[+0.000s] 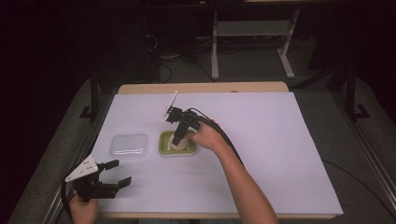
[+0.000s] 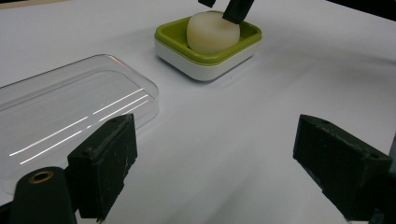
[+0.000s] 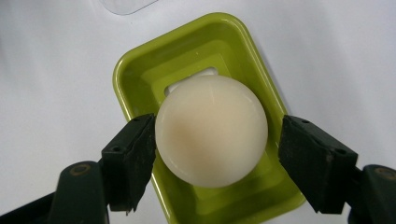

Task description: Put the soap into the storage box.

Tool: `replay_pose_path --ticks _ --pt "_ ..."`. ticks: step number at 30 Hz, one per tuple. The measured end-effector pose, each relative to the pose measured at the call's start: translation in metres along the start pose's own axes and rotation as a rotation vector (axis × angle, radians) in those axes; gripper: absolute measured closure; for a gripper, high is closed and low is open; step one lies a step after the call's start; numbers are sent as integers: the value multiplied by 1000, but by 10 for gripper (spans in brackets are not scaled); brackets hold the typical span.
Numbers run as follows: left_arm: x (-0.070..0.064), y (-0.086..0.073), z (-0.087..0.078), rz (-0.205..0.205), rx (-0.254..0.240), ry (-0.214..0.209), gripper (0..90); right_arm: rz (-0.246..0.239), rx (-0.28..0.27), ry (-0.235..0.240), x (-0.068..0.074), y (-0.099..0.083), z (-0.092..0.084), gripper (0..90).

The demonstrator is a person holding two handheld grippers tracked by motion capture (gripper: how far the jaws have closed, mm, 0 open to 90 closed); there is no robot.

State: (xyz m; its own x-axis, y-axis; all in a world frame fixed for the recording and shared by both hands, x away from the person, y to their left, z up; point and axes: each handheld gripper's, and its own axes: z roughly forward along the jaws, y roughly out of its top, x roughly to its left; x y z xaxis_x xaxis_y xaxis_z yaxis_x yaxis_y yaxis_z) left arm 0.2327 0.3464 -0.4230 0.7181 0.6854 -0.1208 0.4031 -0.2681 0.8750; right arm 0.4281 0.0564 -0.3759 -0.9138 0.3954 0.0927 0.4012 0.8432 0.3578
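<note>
A round cream soap (image 3: 211, 135) lies in a green soap dish (image 3: 140, 70) with a white base, near the middle of the table (image 1: 280, 140). My right gripper (image 3: 217, 149) hangs over the dish, open, with its jaws on either side of the soap. The left jaw touches the soap's edge and a narrow gap shows at the right jaw. In the high view the right gripper (image 1: 178, 140) points down into the dish (image 1: 164, 148). My left gripper (image 1: 120, 172) is open at the front left of the table, holding nothing. Its jaws face the soap (image 2: 212, 32) and the dish (image 2: 205, 65).
A clear plastic lid (image 1: 129, 144) lies flat just left of the dish, close to the left gripper's left jaw (image 2: 60, 107). A white sheet covers the table, with a wooden strip (image 1: 201, 87) at the far edge. Cables trail from both grippers.
</note>
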Motion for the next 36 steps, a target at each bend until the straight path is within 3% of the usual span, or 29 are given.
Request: replay_pose_path --ticks 36 --pt "0 0 2 10 14 4 128 79 -112 -27 -15 -65 -46 258"
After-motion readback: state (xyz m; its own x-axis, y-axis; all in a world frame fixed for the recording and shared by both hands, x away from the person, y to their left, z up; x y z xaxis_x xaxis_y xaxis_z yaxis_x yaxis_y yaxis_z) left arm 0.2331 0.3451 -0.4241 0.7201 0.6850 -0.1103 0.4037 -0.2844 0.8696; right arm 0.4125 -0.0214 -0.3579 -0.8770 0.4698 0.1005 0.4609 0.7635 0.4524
